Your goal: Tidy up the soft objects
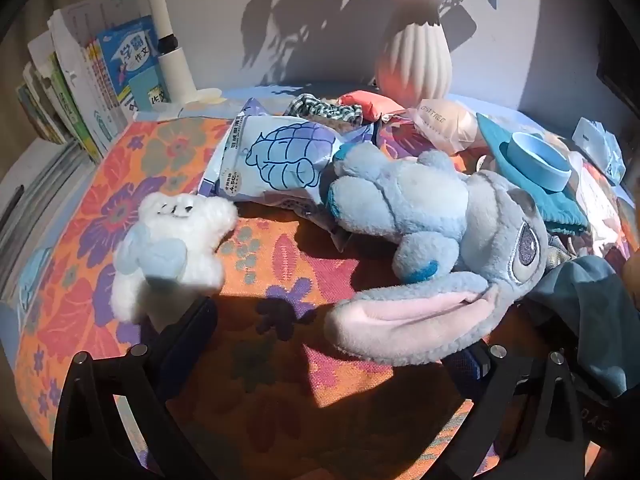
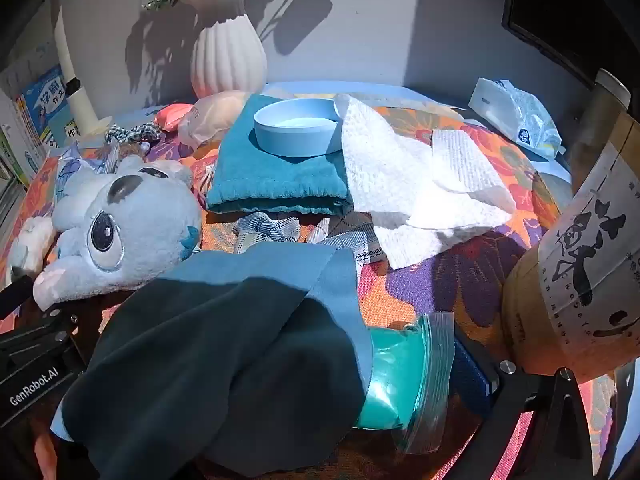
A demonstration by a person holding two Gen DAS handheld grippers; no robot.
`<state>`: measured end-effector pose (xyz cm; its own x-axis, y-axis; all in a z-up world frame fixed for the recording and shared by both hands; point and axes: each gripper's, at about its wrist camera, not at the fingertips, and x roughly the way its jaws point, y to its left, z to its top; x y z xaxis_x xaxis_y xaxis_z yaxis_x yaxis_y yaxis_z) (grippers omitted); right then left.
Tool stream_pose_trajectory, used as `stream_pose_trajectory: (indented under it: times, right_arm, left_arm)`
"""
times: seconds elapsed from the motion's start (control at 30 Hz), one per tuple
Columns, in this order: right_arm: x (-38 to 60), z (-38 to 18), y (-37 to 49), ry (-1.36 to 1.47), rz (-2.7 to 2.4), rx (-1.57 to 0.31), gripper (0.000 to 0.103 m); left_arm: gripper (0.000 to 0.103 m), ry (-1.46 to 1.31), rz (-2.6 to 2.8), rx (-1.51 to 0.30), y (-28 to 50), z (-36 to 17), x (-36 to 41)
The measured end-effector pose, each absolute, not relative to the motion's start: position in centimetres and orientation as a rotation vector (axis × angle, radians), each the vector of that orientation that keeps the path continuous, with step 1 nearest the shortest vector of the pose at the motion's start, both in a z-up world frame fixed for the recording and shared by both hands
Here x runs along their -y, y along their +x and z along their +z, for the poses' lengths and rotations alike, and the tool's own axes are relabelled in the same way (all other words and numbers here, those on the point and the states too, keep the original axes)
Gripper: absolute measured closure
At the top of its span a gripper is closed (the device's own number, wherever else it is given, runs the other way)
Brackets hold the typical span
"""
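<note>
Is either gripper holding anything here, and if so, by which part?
Nothing is held. The left gripper is open over the floral cloth; the right gripper is open around the dark blue cloth, not pinching it.

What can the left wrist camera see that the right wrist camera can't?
Only the left wrist view shows the little white fluffy toy clearly and the purple-and-white snack bag. Only the right wrist view shows the white paper towel, the green zip bag, the tissue pack and a brown bottle. Both show the blue plush toy, the blue bowl on the teal towel, the white vase and the flowery cloth.
</note>
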<state>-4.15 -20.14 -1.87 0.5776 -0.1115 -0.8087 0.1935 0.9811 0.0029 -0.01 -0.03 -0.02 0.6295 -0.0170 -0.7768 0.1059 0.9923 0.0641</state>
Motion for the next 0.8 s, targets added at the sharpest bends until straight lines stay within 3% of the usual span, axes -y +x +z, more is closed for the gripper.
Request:
stream_pose_trajectory:
  times: [0.8]
  right_arm:
    - [20.1,-1.9,-4.1,0.096,-0.183,-0.94,0.0]
  left_arm:
    - [0.001,0.071,-0.119,-0.83,-1.1,0.6,-0.4]
